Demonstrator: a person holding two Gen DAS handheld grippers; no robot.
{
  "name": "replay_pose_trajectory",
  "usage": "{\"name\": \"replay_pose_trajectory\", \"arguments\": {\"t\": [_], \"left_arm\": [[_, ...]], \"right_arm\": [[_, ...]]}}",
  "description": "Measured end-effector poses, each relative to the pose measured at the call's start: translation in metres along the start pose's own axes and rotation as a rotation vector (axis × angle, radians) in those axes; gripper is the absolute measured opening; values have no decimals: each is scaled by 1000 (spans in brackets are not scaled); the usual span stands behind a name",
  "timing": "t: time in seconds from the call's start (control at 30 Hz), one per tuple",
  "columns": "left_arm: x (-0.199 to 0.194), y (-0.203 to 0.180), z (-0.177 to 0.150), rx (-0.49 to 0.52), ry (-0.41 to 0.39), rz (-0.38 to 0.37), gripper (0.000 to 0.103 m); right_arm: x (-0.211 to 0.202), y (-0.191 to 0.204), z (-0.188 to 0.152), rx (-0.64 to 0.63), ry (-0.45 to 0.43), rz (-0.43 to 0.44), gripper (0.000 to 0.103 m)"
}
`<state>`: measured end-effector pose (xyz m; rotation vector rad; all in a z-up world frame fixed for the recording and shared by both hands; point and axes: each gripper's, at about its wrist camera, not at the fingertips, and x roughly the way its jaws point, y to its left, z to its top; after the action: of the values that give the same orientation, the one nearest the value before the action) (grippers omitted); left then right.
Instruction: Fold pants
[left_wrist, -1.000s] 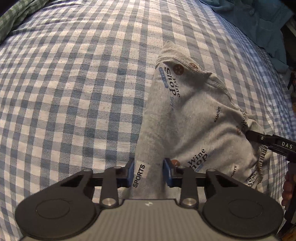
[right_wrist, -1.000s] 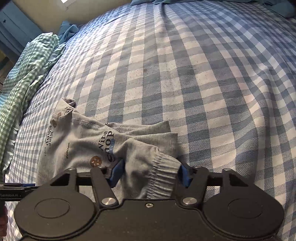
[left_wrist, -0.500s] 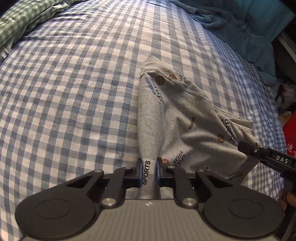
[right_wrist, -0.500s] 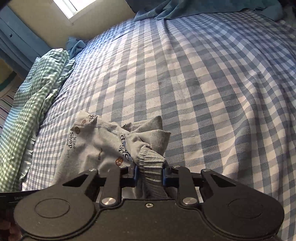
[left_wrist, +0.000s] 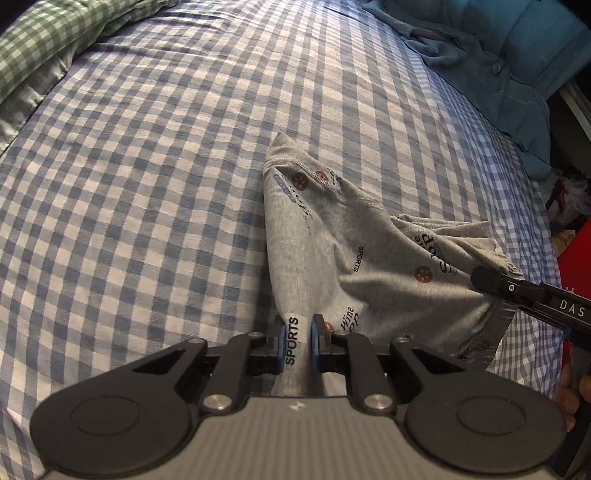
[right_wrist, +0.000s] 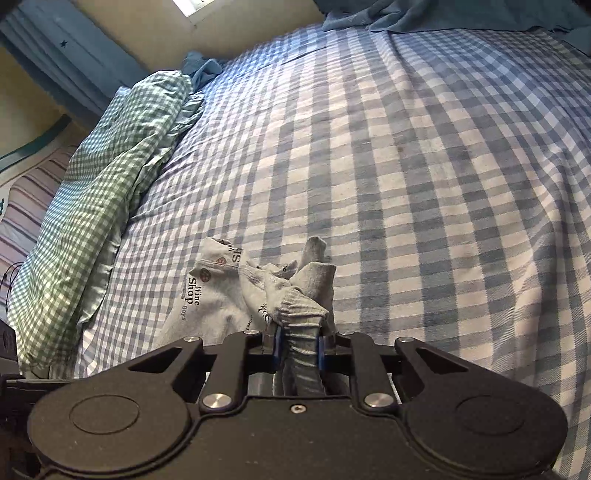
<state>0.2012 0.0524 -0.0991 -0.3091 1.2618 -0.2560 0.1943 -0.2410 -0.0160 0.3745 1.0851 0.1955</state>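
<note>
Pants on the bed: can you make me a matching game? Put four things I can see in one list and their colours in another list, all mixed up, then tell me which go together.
Things:
1. pants
2. bed sheet
3. pillow
4. shirt

Colours:
A. green and white checks
B. plain teal blue
C. grey with printed words
D. blue and white checks

Pairs: 1-C, 2-D, 3-A, 4-B.

Bonus: the left gripper and the right gripper each have their fingers shut on the pants.
</note>
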Motion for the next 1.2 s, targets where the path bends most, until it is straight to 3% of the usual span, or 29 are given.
{"name": "replay_pose_trajectory", "arguments": {"t": [0.3, 0.53, 0.7, 0.97, 1.1, 1.2], "left_arm": [[-48, 69, 19, -26, -105, 32, 14], [-56, 120, 30, -94, -146, 55, 14], [-49, 148, 26, -121, -125, 55, 14], [-38, 163, 17, -143, -89, 45, 16], [-38, 167, 11, -166, -72, 71, 36], [-43, 167, 3, -183, -77, 96, 58]], "right_arm": [[31, 85, 20, -85, -14, 82, 16], [69, 134, 30, -137, 5, 96, 16], [93, 146, 24, -152, 46, 53, 16], [97, 127, 18, -82, 77, -42, 20], [90, 121, 17, -84, 67, -90, 31], [79, 118, 14, -93, 56, -98, 38]]}}
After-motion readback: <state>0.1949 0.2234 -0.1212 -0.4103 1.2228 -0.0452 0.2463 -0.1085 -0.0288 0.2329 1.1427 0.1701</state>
